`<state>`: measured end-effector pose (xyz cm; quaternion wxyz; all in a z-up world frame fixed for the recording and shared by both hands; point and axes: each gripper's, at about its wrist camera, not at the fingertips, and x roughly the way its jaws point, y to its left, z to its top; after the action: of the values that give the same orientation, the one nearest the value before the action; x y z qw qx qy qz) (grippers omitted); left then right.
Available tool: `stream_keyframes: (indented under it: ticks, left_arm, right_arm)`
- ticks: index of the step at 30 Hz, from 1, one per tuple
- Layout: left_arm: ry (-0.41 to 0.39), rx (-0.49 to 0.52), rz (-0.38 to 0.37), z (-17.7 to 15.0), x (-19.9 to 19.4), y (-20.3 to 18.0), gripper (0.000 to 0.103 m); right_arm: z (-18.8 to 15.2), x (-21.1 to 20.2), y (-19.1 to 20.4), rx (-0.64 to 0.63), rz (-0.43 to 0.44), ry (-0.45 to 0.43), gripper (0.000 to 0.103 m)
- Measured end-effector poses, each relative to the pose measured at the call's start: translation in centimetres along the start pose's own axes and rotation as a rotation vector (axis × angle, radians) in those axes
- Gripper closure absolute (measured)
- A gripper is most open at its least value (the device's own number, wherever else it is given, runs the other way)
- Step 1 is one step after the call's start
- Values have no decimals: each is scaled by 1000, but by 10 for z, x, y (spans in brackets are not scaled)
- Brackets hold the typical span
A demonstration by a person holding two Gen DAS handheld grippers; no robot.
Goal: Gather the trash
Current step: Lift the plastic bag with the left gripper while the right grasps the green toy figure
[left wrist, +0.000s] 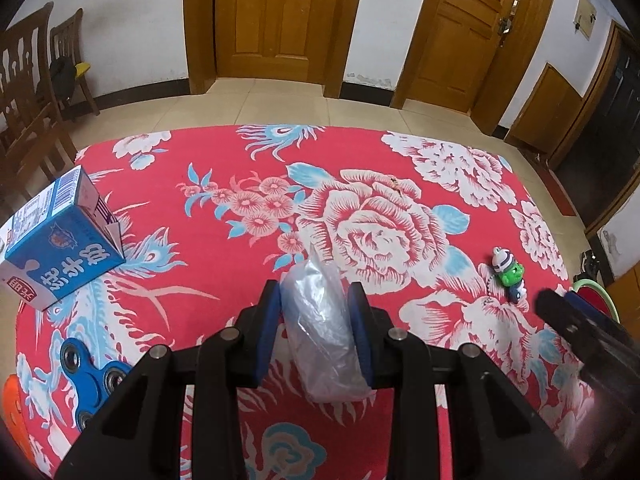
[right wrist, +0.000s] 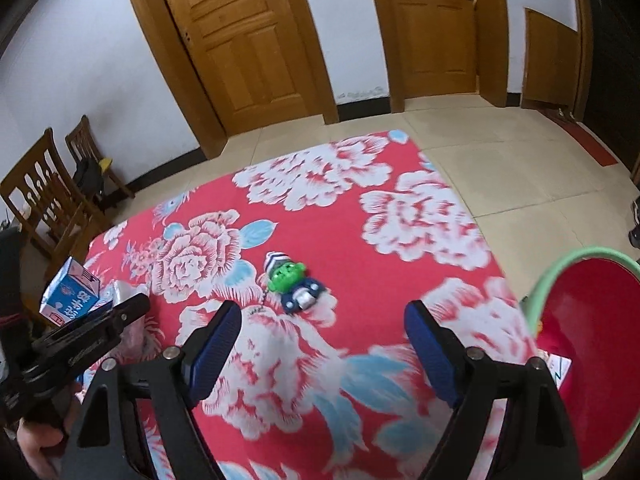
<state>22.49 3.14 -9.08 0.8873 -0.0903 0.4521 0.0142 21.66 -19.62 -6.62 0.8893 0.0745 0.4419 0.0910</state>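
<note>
My left gripper (left wrist: pixel 315 286) is shut on a crumpled clear plastic bag (left wrist: pixel 320 332), which is pinched between the blue pads just above the red floral tablecloth (left wrist: pixel 360 160). A blue and white milk carton (left wrist: pixel 60 240) lies on its side at the left edge of the cloth. My right gripper (right wrist: pixel 323 308) hovers open over the cloth with nothing between its fingers. A red bin with a green rim (right wrist: pixel 592 352) stands just off the table's right edge. The left gripper (right wrist: pixel 120 312) shows at the left of the right wrist view, with the carton (right wrist: pixel 74 294) beyond it.
A green toy keychain (right wrist: pixel 290 282) lies just ahead of the right gripper. A blue fidget spinner (left wrist: pixel 94 380) and an orange object (left wrist: pixel 14 408) sit at the near left. Wooden chairs (left wrist: pixel 28 92) stand to the left. Two wooden doors (left wrist: pixel 272 20) are beyond.
</note>
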Motion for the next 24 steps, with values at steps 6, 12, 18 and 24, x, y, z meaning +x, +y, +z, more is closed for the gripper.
stream_keyframes:
  ticks: [6,12,18,24]
  left_arm:
    - [-1,-11,-3,0,1,2,68]
    - [5,-16,-9,-1,3,2,68]
    - [7,-21,-14,-1,4,4,68]
    - [5,-24,-15,-1,3,4,68]
  right_arm:
    - [7,20,7,-25,-19,8,28]
    - [10,30,14,-30,-18,12,39]
    - [10,34,18,-59,-43,4,61]
    - [10,30,13,-37,-15,10,62]
